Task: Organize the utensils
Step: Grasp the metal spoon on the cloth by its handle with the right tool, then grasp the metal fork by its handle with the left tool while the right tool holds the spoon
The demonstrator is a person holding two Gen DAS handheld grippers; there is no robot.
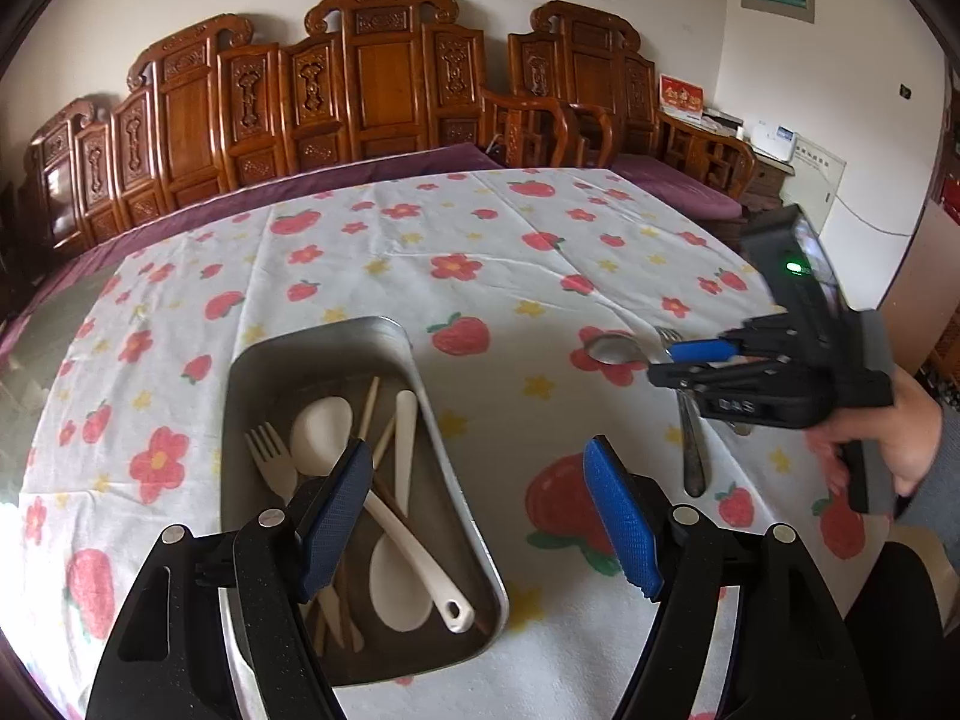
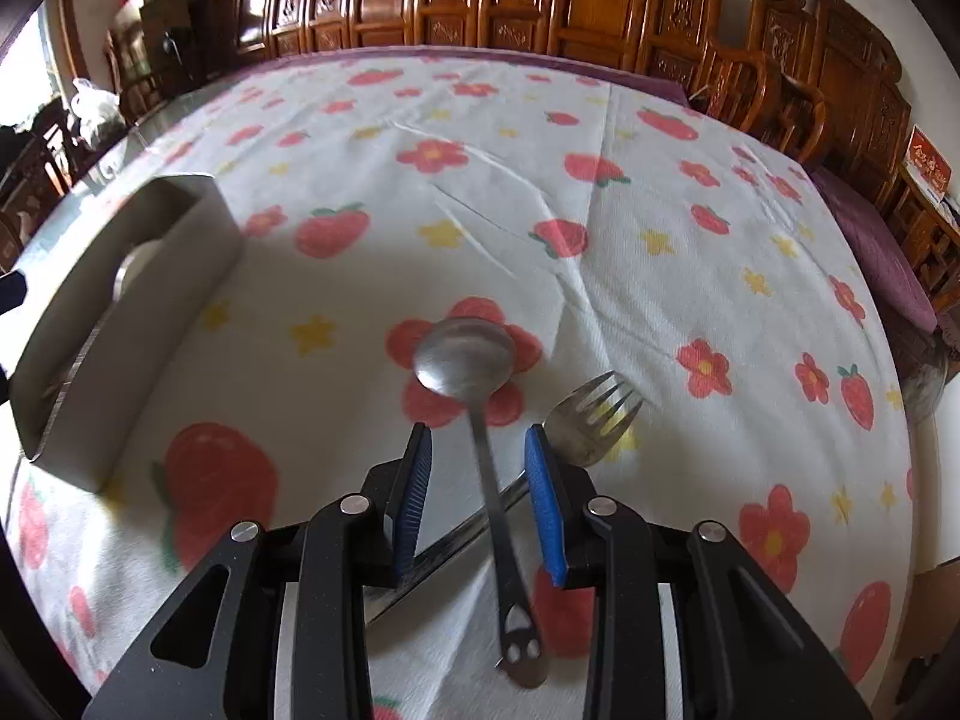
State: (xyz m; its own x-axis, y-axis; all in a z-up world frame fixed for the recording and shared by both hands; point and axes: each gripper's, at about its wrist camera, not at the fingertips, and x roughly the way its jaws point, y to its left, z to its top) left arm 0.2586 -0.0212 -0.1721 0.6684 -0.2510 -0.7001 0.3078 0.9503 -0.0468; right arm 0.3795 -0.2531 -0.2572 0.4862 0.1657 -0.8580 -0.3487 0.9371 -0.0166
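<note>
A metal tray [image 1: 441, 468] lies on the flowered tablecloth and holds a white fork [image 1: 273, 459], white spoons [image 1: 321, 432] and wooden chopsticks [image 1: 367, 414]. My left gripper [image 1: 480, 516] is open and empty, its left finger over the tray. A metal spoon [image 2: 474, 372] and a metal fork [image 2: 591, 414] lie crossed on the cloth. My right gripper [image 2: 478, 495] is open, its fingers on either side of the spoon's handle. It also shows in the left wrist view [image 1: 690, 360], over the spoon [image 1: 612, 349].
The tray also shows at the left of the right wrist view [image 2: 150, 300]. Carved wooden benches [image 1: 360, 90] with purple cushions stand behind the table. The table edge curves away at left and right.
</note>
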